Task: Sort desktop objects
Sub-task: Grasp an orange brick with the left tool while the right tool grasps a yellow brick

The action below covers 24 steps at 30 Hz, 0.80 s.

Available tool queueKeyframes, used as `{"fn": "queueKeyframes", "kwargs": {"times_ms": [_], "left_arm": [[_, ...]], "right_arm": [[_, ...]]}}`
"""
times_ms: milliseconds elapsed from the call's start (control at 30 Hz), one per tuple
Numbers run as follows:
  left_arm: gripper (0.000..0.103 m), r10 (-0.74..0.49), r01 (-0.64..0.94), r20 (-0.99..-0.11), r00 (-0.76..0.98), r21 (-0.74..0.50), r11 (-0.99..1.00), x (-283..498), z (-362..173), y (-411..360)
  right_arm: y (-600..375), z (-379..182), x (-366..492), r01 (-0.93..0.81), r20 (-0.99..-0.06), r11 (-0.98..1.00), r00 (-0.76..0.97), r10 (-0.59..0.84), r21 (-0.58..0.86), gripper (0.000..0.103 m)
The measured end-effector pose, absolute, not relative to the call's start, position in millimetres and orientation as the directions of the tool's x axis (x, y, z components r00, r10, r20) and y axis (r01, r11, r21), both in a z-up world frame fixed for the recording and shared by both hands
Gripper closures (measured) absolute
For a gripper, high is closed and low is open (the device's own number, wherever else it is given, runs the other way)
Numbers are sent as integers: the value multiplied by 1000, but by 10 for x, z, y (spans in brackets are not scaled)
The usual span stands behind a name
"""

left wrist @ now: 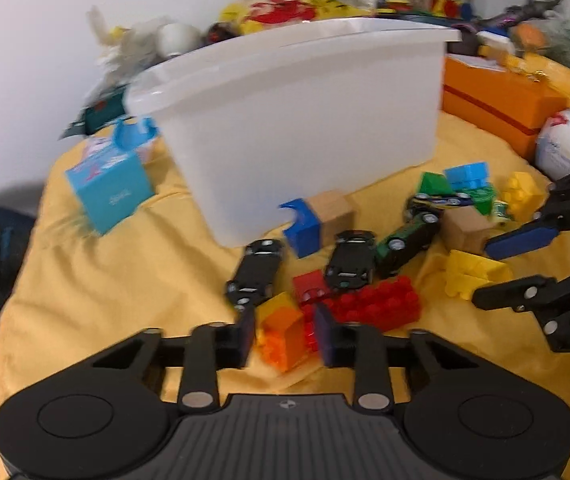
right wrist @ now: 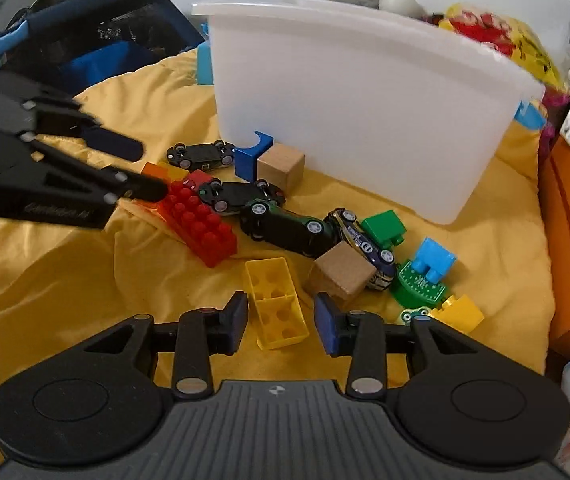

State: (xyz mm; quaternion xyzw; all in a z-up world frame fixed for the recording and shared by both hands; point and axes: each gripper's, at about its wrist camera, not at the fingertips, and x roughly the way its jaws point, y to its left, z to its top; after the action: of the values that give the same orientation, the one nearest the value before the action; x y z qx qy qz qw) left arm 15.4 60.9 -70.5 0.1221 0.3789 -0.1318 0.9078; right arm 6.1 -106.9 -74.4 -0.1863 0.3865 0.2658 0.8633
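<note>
Orange brick [left wrist: 283,330] between left claw [left wrist: 285,334] pads, not gripped; right claw [right wrist: 281,318] agape astride yellow brick [right wrist: 277,304]. Risk: cloth [right wrist: 65,280] snags, bricks slip.

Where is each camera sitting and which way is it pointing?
Left wrist: on the left gripper, low over the yellow cloth, facing the white bin; jaws open around an orange block; right gripper enters at right.
Right wrist: on the right gripper, facing the same bin; jaws open around a yellow block; left gripper at left.
Shared: bin, red brick, toy cars.
</note>
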Motion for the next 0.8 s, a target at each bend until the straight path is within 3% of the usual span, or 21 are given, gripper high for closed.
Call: {"fn": "queueKeyframes", "kwargs": {"times_ms": [300, 433, 633, 800], "left_arm": [[77, -182, 305, -753, 632, 26, 952, -85, -661, 691], [77, -169, 293, -766, 620, 26, 956, -242, -727, 703], [84, -143, 260, -771, 621, 31, 965, -384, -831, 748], [84, -262, 297, -734, 627, -87, 951, -520, -602, 633]], "right_arm": [[-1131, -762, -76, -605, -778, 787, 551, 301, -123, 73], [-1226, -682, -172, -600, -788, 797, 520, 330, -63, 74], [-1444, -618, -205, -534, -772, 817, 417, 480, 220, 74], [-1690, -783, -47, -342, -718, 781, 318, 619, 522, 75]]}}
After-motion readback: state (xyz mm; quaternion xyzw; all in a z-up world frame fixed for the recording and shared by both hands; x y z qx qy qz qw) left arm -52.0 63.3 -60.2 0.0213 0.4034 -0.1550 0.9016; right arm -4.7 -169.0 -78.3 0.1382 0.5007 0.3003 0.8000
